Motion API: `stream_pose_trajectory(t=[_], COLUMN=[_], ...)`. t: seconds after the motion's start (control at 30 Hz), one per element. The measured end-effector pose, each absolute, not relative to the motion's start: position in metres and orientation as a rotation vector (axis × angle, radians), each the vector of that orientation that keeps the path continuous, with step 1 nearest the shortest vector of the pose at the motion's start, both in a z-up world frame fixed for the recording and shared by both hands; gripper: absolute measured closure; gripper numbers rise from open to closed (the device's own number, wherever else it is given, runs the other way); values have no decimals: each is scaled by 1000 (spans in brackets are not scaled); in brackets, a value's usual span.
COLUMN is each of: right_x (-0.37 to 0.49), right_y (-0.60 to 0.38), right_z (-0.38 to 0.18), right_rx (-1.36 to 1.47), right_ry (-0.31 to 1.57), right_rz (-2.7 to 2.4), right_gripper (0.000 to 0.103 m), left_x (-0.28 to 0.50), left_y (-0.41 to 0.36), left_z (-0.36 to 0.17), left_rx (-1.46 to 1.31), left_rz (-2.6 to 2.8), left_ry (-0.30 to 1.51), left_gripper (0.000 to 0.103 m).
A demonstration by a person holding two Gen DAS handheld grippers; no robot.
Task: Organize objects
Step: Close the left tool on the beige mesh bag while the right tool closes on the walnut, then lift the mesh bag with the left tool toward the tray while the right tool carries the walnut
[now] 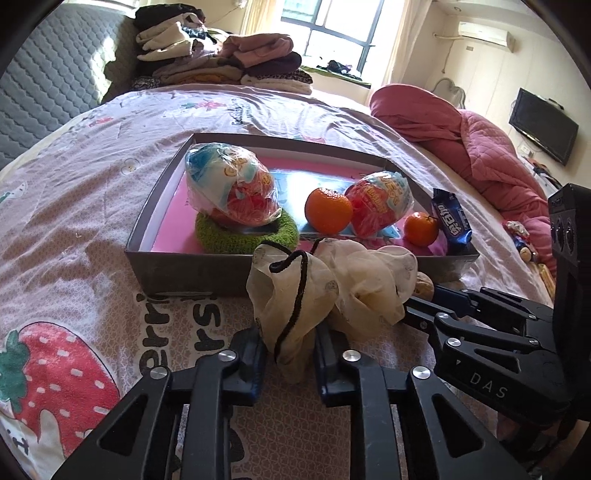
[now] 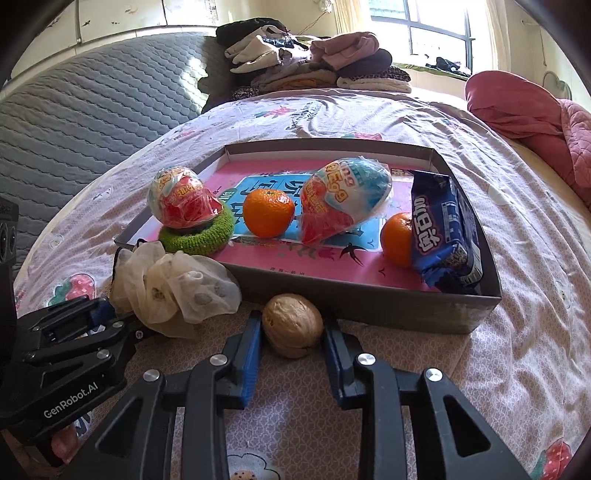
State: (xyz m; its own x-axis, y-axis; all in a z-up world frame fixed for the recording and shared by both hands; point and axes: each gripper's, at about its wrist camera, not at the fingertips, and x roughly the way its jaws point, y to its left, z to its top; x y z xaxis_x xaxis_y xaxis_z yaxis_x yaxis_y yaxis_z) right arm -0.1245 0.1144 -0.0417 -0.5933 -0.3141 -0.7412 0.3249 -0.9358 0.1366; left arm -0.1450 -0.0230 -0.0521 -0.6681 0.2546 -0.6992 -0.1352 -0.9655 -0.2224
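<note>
We are working on a bed covered by a pale pink sheet printed with strawberries and lettering, in a sunlit bedroom with a barred window, a grey quilted headboard and a heap of folded clothes at the far side. A rumpled pink quilt lies to the right, below a wall television and an air conditioner.

A shallow grey cardboard tray sits on the sheet. In it we see two plastic-wrapped toy eggs, the left one resting on a green knitted ring, two mandarins and a blue biscuit packet against the right wall.

Our left gripper is clamped on a cream sheer scrunchie with a black cord, just in front of the tray's near wall. Our right gripper has its pads pressed to both sides of a walnut on the sheet, just outside the tray.
</note>
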Motion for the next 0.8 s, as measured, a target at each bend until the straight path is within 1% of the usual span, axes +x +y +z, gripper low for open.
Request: stream_pose_trajectory(t=[0.03, 0.13, 0.53, 0.8], right_x=[-124, -123, -113, -112], right_y=[114, 115, 113, 117], right_z=[-41, -40, -31, -22], right_rx=[1168, 1160, 1104, 1073], right_ry=[15, 7, 28, 3], right_rz=[-2524, -2517, -2512, -2516], right_gripper=[72, 72, 72, 72], left_x=[-144, -142, -131, -125], left_y=[-23, -25, -29, -33], left_z=[-52, -51, -35, -18], left_rx=[-1151, -1141, -1078, -1025], left_rz=[2675, 2661, 2684, 2715], left_ry=[-234, -263, -276, -276], left_gripper=[88, 90, 91, 91])
